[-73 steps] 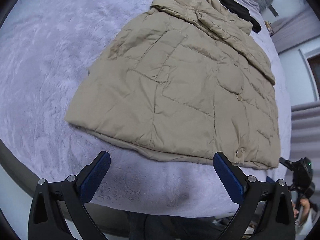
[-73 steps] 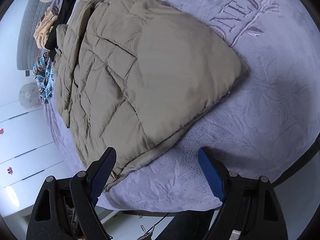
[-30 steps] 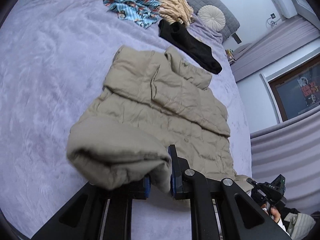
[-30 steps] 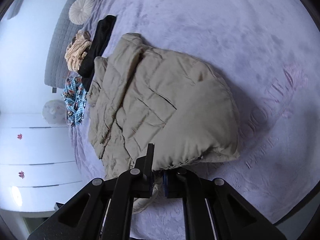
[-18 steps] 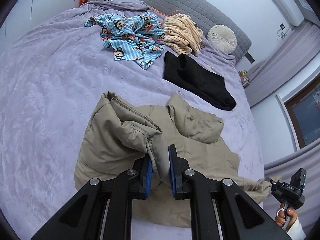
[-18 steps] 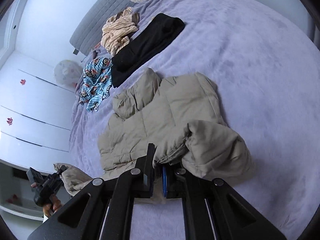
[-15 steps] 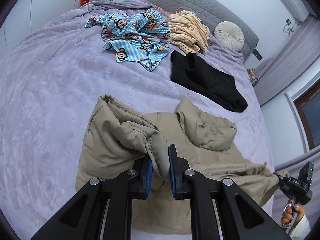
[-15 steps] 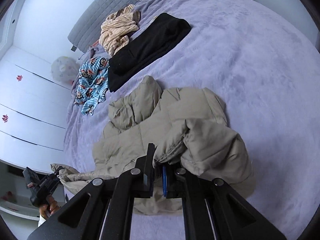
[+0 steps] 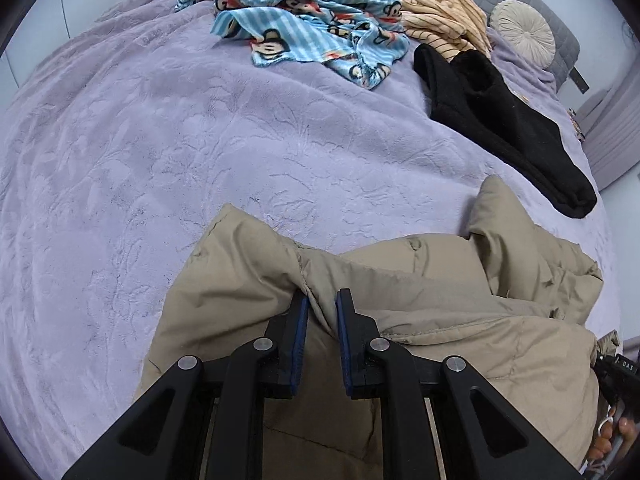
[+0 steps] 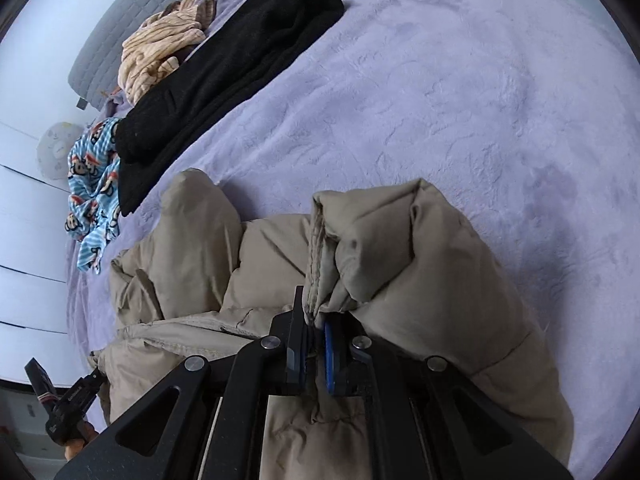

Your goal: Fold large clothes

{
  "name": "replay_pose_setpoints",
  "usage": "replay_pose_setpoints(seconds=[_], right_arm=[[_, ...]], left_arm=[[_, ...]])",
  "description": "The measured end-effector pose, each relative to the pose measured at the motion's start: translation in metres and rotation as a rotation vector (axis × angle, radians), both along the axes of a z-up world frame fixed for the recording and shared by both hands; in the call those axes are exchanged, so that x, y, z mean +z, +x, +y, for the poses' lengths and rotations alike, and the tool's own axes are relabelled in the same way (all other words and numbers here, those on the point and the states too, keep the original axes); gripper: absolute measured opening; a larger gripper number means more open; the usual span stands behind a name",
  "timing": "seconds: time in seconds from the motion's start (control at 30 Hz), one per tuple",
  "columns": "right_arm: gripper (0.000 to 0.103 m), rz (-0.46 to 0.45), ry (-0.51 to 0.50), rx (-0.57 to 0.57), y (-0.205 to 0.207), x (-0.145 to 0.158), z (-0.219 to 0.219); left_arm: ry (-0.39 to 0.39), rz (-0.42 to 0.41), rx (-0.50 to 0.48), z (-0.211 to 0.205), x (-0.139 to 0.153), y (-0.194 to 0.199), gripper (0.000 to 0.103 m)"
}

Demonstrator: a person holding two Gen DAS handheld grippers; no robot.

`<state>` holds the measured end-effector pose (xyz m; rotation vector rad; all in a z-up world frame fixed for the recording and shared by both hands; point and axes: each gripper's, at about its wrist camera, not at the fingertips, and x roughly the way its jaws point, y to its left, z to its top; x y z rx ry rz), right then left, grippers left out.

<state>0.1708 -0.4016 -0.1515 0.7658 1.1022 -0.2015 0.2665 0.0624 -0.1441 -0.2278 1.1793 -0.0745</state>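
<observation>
A beige quilted jacket lies bunched on the lilac bedspread. My left gripper is shut on a fold of the jacket's hem edge and holds it over the rest of the jacket. My right gripper is shut on the other hem corner of the jacket, which drapes over the gripper's right side. The hem is doubled over toward the collar. The lower jacket is hidden under both grippers.
Beyond the jacket lie a black garment, a blue monkey-print cloth and a striped cream garment. A round cushion rests by the grey headboard. The bedspread stretches right. White cupboards stand left.
Both grippers went from open by the flat jacket's hem to shut on it, lifted it and carried it forward over the jacket toward the collar. Now they sit lower and closer to the bed.
</observation>
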Motion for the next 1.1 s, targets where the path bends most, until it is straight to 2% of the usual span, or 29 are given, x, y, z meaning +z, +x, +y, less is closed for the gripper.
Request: replay_pose_setpoints(seconds=[0.07, 0.13, 0.27, 0.3, 0.37, 0.4, 0.47, 0.5, 0.53, 0.6, 0.63, 0.7, 0.77, 0.83, 0.93, 1.03, 1.1], right_arm=[[0.007, -0.004, 0.003, -0.008, 0.003, -0.005, 0.0], [0.007, 0.003, 0.02, -0.014, 0.005, -0.004, -0.002], [0.011, -0.007, 0.042, 0.004, -0.001, 0.019, -0.007], [0.017, -0.021, 0.022, 0.018, -0.003, 0.028, -0.005], [0.043, -0.06, -0.035, 0.04, -0.011, 0.049, 0.0], [0.065, -0.084, -0.067, 0.043, -0.018, 0.06, 0.004], [0.067, -0.131, -0.094, 0.073, -0.031, 0.077, 0.017], [0.058, -0.146, -0.083, 0.103, -0.033, 0.081, 0.024], [0.036, -0.158, -0.068, 0.134, -0.035, 0.082, 0.034], [0.024, -0.15, -0.035, 0.219, -0.034, 0.076, 0.057], [0.022, -0.144, -0.023, 0.267, -0.031, 0.069, 0.071], [0.02, -0.119, -0.063, 0.356, -0.023, 0.054, 0.099], [0.019, -0.096, -0.094, 0.403, -0.012, 0.034, 0.12], [0.019, -0.082, -0.13, 0.406, -0.004, 0.016, 0.129], [0.011, -0.085, -0.182, 0.397, 0.014, 0.001, 0.125], [0.002, -0.073, -0.17, 0.379, 0.037, -0.012, 0.112], [0.0, -0.057, -0.133, 0.353, 0.047, -0.017, 0.103]], left_arm=[[0.012, 0.002, 0.009, -0.001, 0.003, 0.001, 0.017], [0.031, -0.025, 0.0, 0.001, 0.018, -0.002, 0.017], [0.055, -0.149, -0.045, 0.012, 0.065, -0.022, 0.017], [0.071, -0.178, -0.056, 0.014, 0.076, -0.026, 0.017], [0.074, -0.209, -0.089, 0.017, 0.091, -0.034, 0.017], [0.06, -0.215, -0.111, 0.016, 0.097, -0.04, 0.017], [0.001, -0.224, -0.158, 0.011, 0.103, -0.05, 0.017], [-0.044, -0.213, -0.197, 0.004, 0.102, -0.056, 0.017], [-0.079, -0.186, -0.242, -0.007, 0.096, -0.061, 0.017], [-0.1, -0.13, -0.341, -0.039, 0.076, -0.07, 0.017], [-0.088, -0.112, -0.379, -0.056, 0.065, -0.075, 0.017], [-0.082, -0.077, -0.429, -0.088, 0.04, -0.078, 0.017], [-0.045, -0.083, -0.423, -0.108, 0.022, -0.077, 0.017], [-0.03, -0.105, -0.39, -0.117, 0.01, -0.065, 0.017], [-0.037, -0.113, -0.359, -0.12, 0.0, -0.041, 0.017], [-0.021, -0.095, -0.352, -0.127, -0.007, -0.024, 0.017], [-0.026, -0.081, -0.36, -0.123, -0.001, -0.015, 0.017]])
